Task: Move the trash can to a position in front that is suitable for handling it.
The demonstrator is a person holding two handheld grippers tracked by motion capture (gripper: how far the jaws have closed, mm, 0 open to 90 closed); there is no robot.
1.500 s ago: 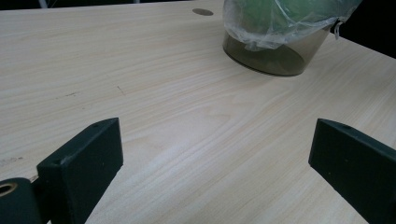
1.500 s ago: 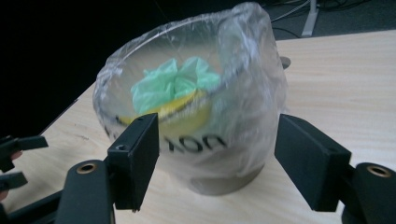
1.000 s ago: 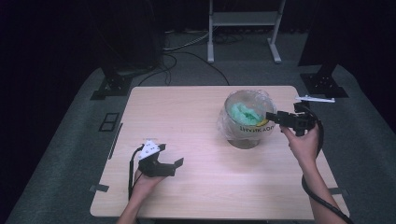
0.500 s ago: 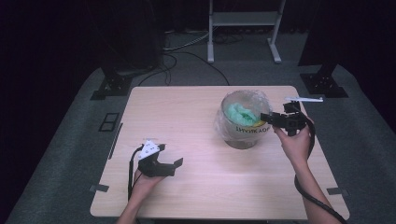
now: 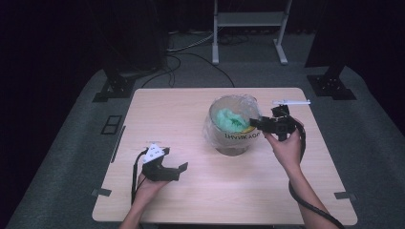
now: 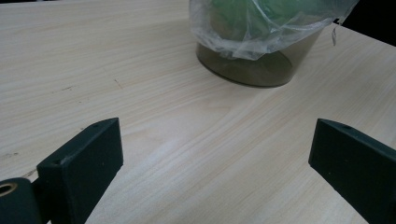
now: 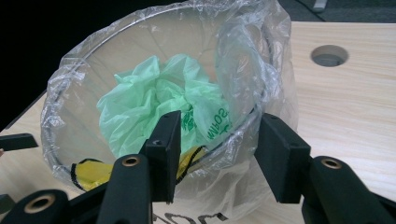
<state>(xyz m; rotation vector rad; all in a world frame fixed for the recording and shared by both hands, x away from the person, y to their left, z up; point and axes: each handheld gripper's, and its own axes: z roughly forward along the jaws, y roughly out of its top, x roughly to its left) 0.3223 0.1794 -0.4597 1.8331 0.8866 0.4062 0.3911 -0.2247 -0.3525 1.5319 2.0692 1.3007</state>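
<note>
A round translucent bin lined with a clear plastic bag stands right of the table's middle. A crumpled green bag lies inside it, with something yellow underneath. My right gripper reaches the bin's right rim. Its jaws have just been closing and stand apart astride the rim, one inside and one outside, with the liner's edge between them and no pad pressing on it. My left gripper rests open on the table at the front left, nothing between its jaws, facing the bin.
A thin white object lies at the table's back right edge. A round cable hole is in the tabletop beyond the bin. Black stand feet and a metal frame stand on the floor behind the table.
My right gripper has moved left onto the bin's rim and its jaws have narrowed. The left gripper has stayed where it was.
</note>
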